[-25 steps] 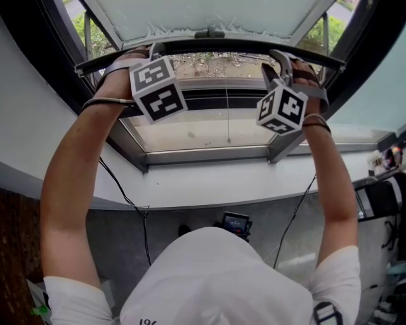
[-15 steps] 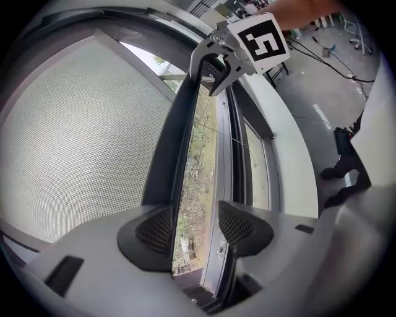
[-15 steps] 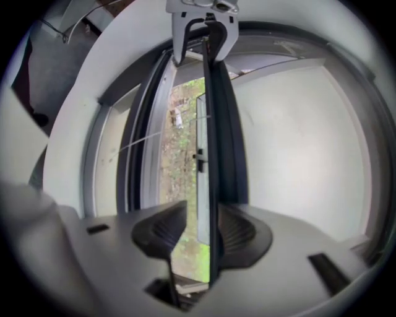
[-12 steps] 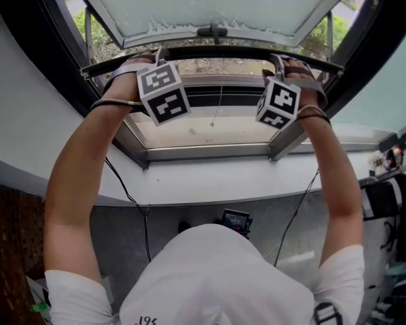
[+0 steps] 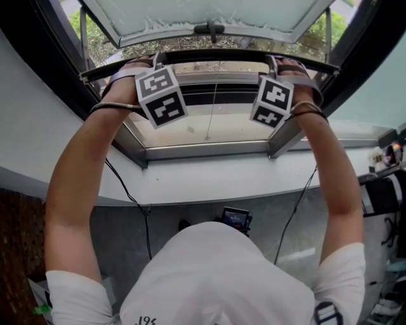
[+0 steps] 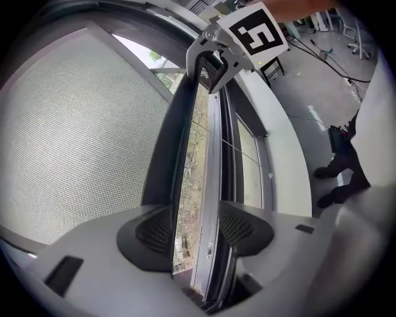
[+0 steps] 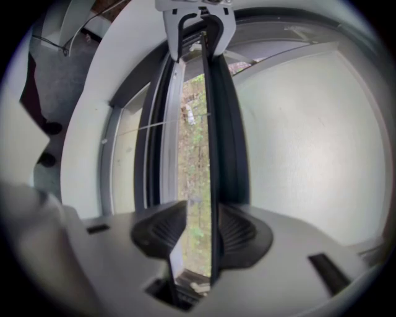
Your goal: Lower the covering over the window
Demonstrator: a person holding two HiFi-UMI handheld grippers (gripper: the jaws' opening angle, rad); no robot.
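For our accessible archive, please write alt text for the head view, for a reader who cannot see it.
A person, seen from above, stretches both arms forward and holds a dark bar across the window with the left gripper and the right gripper. Beyond the bar a window pane tilts outward, with greenery outside.

left arm [image 5: 73, 190]: bare, stretched forward and up, elbow slightly bent
right arm [image 5: 336, 184]: bare, raised the same way, level with the left
wrists: a dark band round the left wrist [image 5: 106, 105] and the right wrist [image 5: 311, 111]
left gripper [image 6: 197, 226]: rolled on its side, jaws partly apart and closed across the bar [image 5: 216, 55], one jaw above it, one below
right gripper [image 7: 199, 232]: same roll, jaws closed across the bar
spacing: grippers well apart, at one height, each near one end of the bar
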